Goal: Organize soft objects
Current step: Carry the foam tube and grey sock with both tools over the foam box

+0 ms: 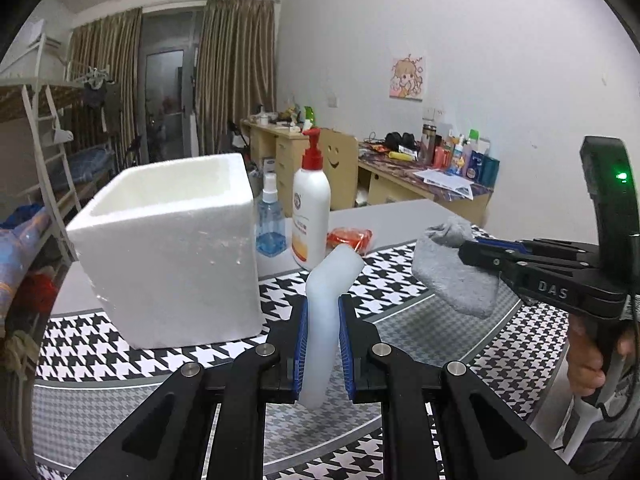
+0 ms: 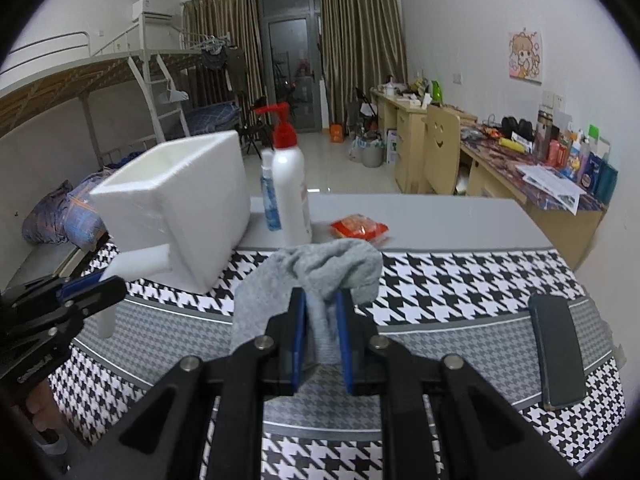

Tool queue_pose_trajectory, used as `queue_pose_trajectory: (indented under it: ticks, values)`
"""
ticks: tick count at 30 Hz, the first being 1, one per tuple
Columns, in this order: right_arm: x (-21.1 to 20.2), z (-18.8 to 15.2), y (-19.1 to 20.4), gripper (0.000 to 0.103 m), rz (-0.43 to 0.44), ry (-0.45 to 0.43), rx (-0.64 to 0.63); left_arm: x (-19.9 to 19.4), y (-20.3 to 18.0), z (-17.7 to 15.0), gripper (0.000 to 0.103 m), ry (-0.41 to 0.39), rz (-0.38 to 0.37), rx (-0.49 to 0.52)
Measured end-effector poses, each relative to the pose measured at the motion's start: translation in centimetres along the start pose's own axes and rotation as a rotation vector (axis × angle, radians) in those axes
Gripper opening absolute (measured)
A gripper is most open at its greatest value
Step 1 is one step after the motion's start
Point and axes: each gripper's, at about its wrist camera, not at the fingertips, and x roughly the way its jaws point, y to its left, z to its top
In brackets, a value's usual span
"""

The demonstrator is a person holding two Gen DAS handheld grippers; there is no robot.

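My left gripper (image 1: 323, 304) is shut on a bent white foam strip (image 1: 326, 300) and holds it above the houndstooth mat, just right of a white foam box (image 1: 172, 248). My right gripper (image 2: 322, 300) is shut on a grey sock (image 2: 320, 276) that hangs bunched above the mat. In the left wrist view the right gripper (image 1: 466, 250) with the sock (image 1: 452, 276) is at the right. In the right wrist view the left gripper (image 2: 96, 280) with the strip (image 2: 136, 264) is at the left, next to the box (image 2: 176, 200).
A white pump bottle (image 1: 311, 208) with a red top, a blue spray bottle (image 1: 271, 216) and a red packet (image 1: 350, 238) stand behind the mat. A dark phone (image 2: 558, 352) lies on the mat at the right. Desks and a bunk bed are behind.
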Motion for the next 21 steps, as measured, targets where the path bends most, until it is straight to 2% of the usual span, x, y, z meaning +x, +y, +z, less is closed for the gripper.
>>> queue_pose_trajectory:
  ticks: [14,21]
  values:
    - [-2.9,1.3,2.3,0.019,0.026,-0.077,-0.035,-2.6,0.2,1.3,0.016,-0.047,0.042,0.016]
    - [-3.6,1.9,3.4,0.019,0.032,-0.101,-0.052,-3.9,0.3,2.4,0.016,-0.085,0.091,0.023]
